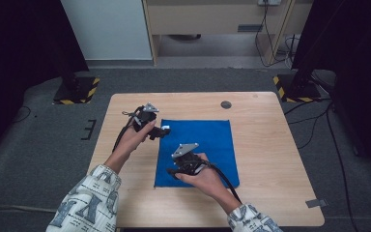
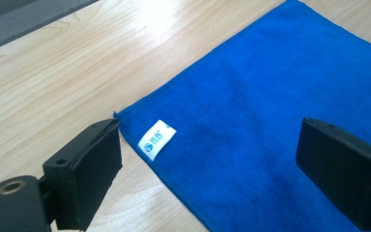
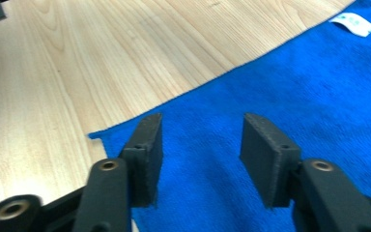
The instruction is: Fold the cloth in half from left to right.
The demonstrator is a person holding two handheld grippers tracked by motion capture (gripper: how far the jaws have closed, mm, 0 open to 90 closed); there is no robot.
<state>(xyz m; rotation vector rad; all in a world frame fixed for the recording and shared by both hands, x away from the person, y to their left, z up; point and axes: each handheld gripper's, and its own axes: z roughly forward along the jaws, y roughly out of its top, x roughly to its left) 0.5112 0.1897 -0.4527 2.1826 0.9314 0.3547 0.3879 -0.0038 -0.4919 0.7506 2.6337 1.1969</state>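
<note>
The flat blue microfibre cloth (image 1: 198,152) lies at the wooden table's (image 1: 270,159) centre. Left gripper (image 2: 212,169) and right gripper (image 3: 200,154), jaws apart, are approaching its 9 o'clock corners; next, I think, pinch both.

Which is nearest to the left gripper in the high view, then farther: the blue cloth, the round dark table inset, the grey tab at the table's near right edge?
From the left gripper:
1. Blue cloth, right under its jaws, at the far left corner.
2. Round dark inset, toward the table's far edge.
3. Grey tab, at the near right corner.
</note>
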